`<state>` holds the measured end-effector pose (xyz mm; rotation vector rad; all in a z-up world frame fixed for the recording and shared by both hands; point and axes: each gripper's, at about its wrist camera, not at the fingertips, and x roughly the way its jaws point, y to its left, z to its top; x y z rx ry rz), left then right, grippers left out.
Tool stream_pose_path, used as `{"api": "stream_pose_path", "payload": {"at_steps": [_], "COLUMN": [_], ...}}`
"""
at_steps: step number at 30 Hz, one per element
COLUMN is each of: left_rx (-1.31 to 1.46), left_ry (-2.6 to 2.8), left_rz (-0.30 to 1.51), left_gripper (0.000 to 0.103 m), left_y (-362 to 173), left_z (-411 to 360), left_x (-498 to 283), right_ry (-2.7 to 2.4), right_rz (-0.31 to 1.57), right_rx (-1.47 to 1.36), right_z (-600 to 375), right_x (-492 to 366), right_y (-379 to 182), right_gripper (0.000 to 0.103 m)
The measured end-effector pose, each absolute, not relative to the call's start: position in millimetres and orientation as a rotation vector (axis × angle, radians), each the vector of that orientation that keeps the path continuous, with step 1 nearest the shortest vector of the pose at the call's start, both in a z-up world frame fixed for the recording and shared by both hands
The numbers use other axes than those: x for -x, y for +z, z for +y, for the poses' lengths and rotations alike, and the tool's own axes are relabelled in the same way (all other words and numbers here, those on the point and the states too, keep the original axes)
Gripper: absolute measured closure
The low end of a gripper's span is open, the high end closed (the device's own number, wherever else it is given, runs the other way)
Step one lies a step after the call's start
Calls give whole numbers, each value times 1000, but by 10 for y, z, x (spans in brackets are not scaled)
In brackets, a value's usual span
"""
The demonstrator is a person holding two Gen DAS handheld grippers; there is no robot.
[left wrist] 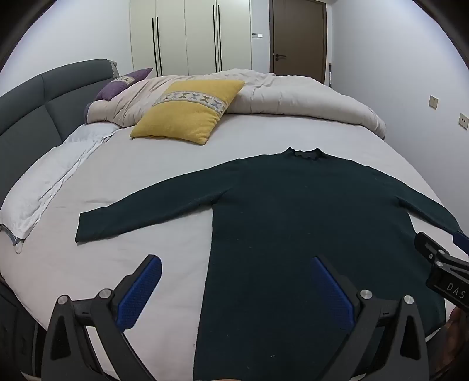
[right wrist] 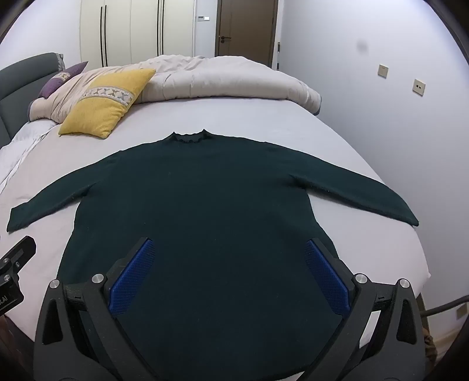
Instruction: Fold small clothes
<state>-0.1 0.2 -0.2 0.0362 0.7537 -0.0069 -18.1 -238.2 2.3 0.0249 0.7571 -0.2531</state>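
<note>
Bedroom with a grey-sheeted bed [left wrist: 164,175]: a dark green sweater [right wrist: 205,205] lies flat on it, sleeves spread, collar away from the cameras. Both the left gripper [left wrist: 237,288] and right gripper [right wrist: 230,274] hover open and empty above its hem. Soft, light knit probably sags and stretches; pinching a sleeve cuff and shoulder seems best.

Your left wrist view cuts the sweater [left wrist: 307,222] off at the bottom edge, so its hem is out of sight, and the right gripper [left wrist: 439,263] covers its right cuff. In your right wrist view the hem is hidden behind the gripper frame. The purple pillow [right wrist: 66,77] is mostly buried under the duvet [right wrist: 219,79]. The wall panel [right wrist: 202,18] is too small to read.
</note>
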Motion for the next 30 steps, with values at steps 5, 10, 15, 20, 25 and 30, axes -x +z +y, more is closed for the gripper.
{"api": "stream_pose_path", "payload": {"at_steps": [5, 10, 15, 20, 25, 30], "left_rx": [-34, -17, -15, -13, -12, -5], "left_ry": [3, -6, -9, -9, -10, -10], "left_rz": [747, 759, 761, 760, 760, 761], "left_gripper": [0, 0, 0, 0, 0, 0], "left_y": [8, -4, 14, 8, 7, 42], "left_z": [-14, 4, 21, 16, 24, 46], "left_x": [41, 51, 41, 30, 31, 20], "right_ry": [-257, -251, -250, -240, -238, -237], "right_rz": [762, 762, 763, 768, 770, 770], "right_rx": [-16, -21, -23, -17, -16, -18], "right_z": [-2369, -2365, -2338, -2275, -2255, -2251], "right_x": [164, 214, 246, 191, 161, 166], "right_y": [4, 10, -27, -62, -99, -106], "right_gripper": [0, 0, 0, 0, 0, 0]}}
